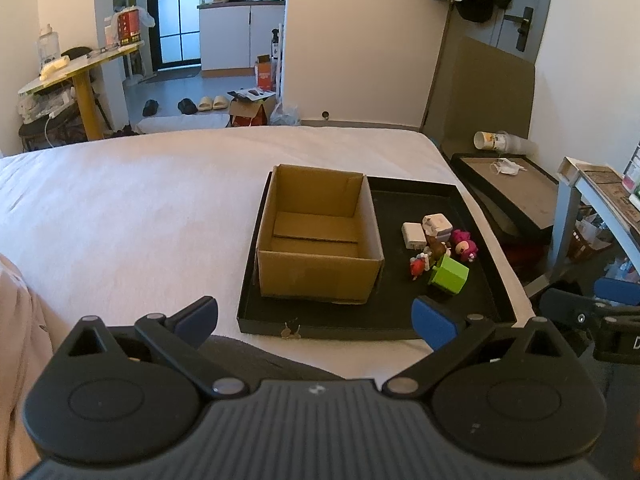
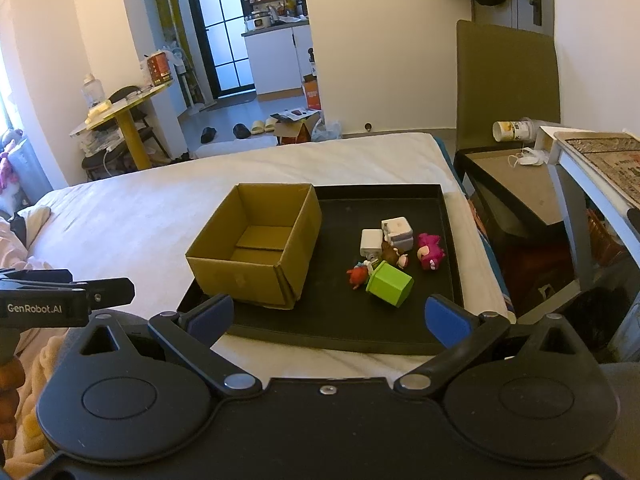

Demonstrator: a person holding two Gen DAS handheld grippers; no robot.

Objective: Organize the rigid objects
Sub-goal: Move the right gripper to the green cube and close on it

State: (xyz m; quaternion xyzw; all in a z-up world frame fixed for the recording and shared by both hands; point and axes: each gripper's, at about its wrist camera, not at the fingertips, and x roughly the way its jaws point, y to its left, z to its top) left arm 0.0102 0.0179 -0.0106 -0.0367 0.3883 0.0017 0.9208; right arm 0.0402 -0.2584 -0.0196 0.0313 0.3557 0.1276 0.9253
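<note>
1. Left tool (image 1: 316, 322) hangs low over the near edge of the bed (image 1: 140, 200), its blue-padded fingers spread wide and gripping nothing.
2. Ahead of it, an open, empty cardboard box (image 1: 318, 236) stands upright in the left part of a shallow black tray (image 1: 476, 304) lying on the bed.
3. To the right of the box, on the tray floor, small rigid things lie in a tight cluster: a white charger block (image 1: 414, 234), a grey-white cube (image 1: 438, 225), a brown figurine (image 1: 437, 249), a magenta bear figurine (image 1: 464, 245), a red figurine (image 1: 418, 266) and a lime-green cube (image 1: 449, 275) tipped on its side.
4. That cluster sits beyond the left tool's right finger, well apart from both fingers.
5. Right tool (image 2: 330, 316) is likewise spread wide and carrying nothing, held over the tray's near rim.
6. From its view, the cardboard box (image 2: 256, 252) lies ahead of its left finger, while the lime-green cube (image 2: 390, 283) and its neighbours sit ahead, between the two fingers and nearer the right one, not touching either.
</note>
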